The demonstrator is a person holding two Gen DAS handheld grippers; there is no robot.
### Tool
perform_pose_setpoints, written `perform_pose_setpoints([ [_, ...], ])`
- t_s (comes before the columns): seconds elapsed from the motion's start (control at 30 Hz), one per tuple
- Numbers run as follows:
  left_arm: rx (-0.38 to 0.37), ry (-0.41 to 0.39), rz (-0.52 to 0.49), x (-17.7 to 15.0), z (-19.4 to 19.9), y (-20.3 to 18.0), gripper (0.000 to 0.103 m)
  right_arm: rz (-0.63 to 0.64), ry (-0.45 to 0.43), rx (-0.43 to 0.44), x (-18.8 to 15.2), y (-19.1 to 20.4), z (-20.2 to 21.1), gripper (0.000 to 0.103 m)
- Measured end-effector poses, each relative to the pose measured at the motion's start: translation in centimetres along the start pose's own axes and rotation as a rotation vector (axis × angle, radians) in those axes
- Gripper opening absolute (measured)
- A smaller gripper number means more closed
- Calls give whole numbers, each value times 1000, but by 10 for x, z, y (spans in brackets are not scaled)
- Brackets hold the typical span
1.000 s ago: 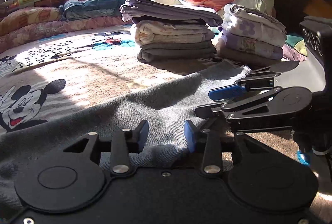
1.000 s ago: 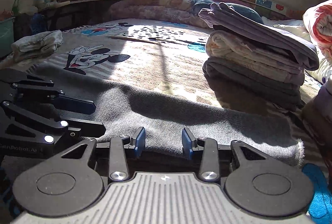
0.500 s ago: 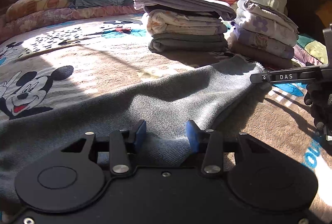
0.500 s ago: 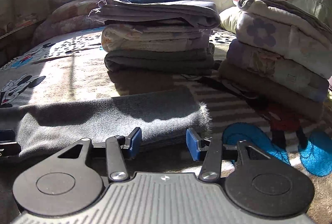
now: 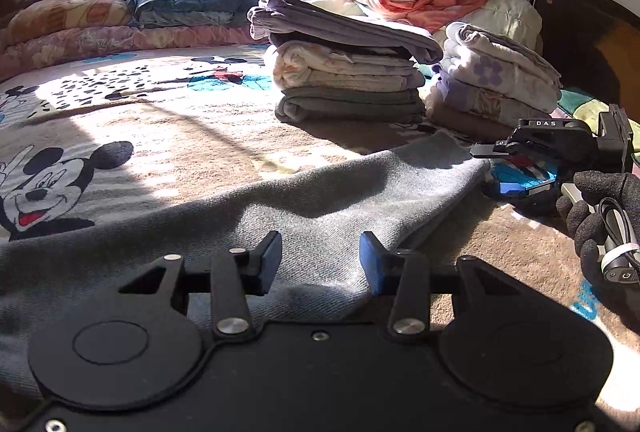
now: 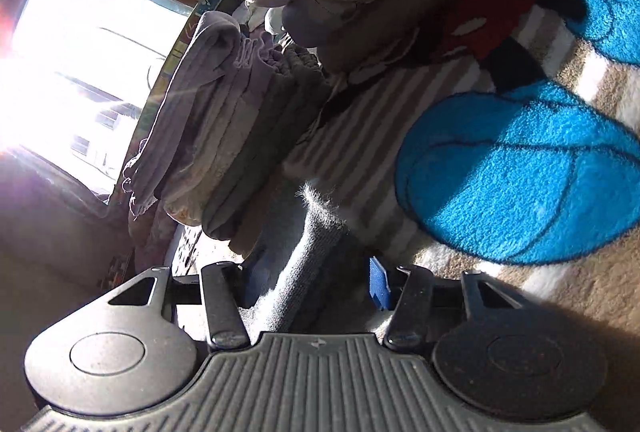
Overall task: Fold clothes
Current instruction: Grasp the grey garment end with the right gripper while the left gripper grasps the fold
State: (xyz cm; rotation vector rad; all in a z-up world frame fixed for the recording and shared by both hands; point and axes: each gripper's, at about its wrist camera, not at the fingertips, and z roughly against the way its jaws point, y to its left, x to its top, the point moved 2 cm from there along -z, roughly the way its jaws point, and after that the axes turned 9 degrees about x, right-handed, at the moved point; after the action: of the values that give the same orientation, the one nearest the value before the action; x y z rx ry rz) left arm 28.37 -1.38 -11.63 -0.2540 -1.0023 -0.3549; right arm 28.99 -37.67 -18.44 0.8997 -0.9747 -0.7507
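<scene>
A grey garment (image 5: 280,207) lies spread across a bed covered by a cartoon-print blanket (image 5: 168,135), in front of two stacks of folded clothes (image 5: 344,71). The left gripper (image 5: 320,262) hovers over the garment's near edge, jaws open and holding nothing. The right gripper (image 6: 312,286), turned on its side, straddles the garment's fringed far corner, jaws open. For a clean fold, both should probably close fully on cloth before lifting, keeping the edge taut and level.
</scene>
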Motion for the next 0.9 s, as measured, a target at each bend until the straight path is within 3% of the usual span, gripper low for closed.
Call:
perform_pose_setpoints([
  [0.23, 3, 3, 5, -1, 0, 2, 41, 19, -39, 23, -2, -1, -10, 50],
  [0.43, -3, 16, -3, -2, -3, 1, 41, 8, -48, 20, 1, -2, -17, 42],
  [0.57, -5, 20, -6, -3, -4, 0, 41, -25, -72, 3, 0, -10, -16, 18],
  [0.8, -12, 26, 17, 1, 1, 6, 42, 5, -90, 13, 2, 9, -9, 18],
  [0.9, -19, 67, 64, 2, 0, 16, 44, 94, -99, 24, 2, 40, -3, 18],
])
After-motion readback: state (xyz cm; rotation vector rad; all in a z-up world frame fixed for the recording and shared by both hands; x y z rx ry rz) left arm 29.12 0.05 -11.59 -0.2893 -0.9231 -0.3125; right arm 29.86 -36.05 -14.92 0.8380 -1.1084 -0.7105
